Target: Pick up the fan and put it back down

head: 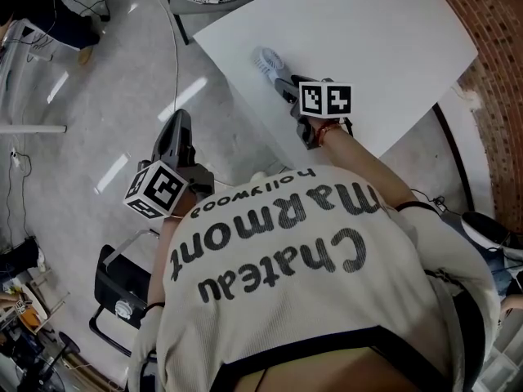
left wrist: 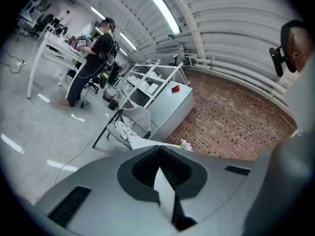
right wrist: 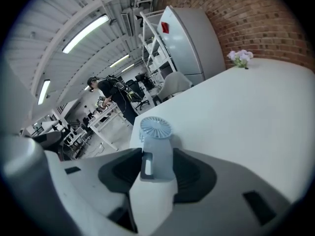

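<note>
Gripping the fan [head: 267, 60] by its handle with the right gripper [head: 284, 85], jaws standing about half apart and pressing on it, near the left edge of the table [head: 392, 39], probably for lifting. Holding the left gripper [head: 177, 127] closed and empty beyond that edge, apparently for not disturbing.

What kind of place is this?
Probably a lab or workshop in an industrial hall: a bare brick wall, long ceiling strip lights, and a cluttered workbench where another person stands working.
</note>
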Motion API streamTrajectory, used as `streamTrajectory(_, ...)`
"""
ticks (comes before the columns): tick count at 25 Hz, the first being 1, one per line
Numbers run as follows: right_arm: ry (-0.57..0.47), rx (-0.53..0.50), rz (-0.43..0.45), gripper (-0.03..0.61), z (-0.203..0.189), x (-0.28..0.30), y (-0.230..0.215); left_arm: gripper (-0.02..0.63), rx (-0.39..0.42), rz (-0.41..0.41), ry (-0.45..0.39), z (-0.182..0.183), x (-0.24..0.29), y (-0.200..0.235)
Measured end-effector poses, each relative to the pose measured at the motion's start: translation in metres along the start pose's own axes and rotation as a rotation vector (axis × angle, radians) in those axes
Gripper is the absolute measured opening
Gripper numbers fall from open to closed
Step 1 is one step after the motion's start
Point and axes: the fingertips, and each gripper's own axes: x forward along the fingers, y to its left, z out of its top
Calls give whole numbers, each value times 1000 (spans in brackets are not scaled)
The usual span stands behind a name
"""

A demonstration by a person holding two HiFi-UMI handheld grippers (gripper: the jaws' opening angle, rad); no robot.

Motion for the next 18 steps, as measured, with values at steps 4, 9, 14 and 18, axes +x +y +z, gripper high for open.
streamTrajectory(4, 15, -79, -20, 202, -1, 2, 5, 2, 0, 0, 4, 1, -1, 2)
streamTrajectory(9, 38, -240, -59, 202, -3, 7, 7, 2, -3, 3, 5, 2, 3, 5)
streamTrajectory(14, 53, -365, -87, 202, -9, 7, 10, 2, -7, 4, 6, 2, 0, 7)
streamTrajectory(18, 70, -417, -101, 202, -13, 7, 12, 2, -9, 13, 2, -1, -7, 10)
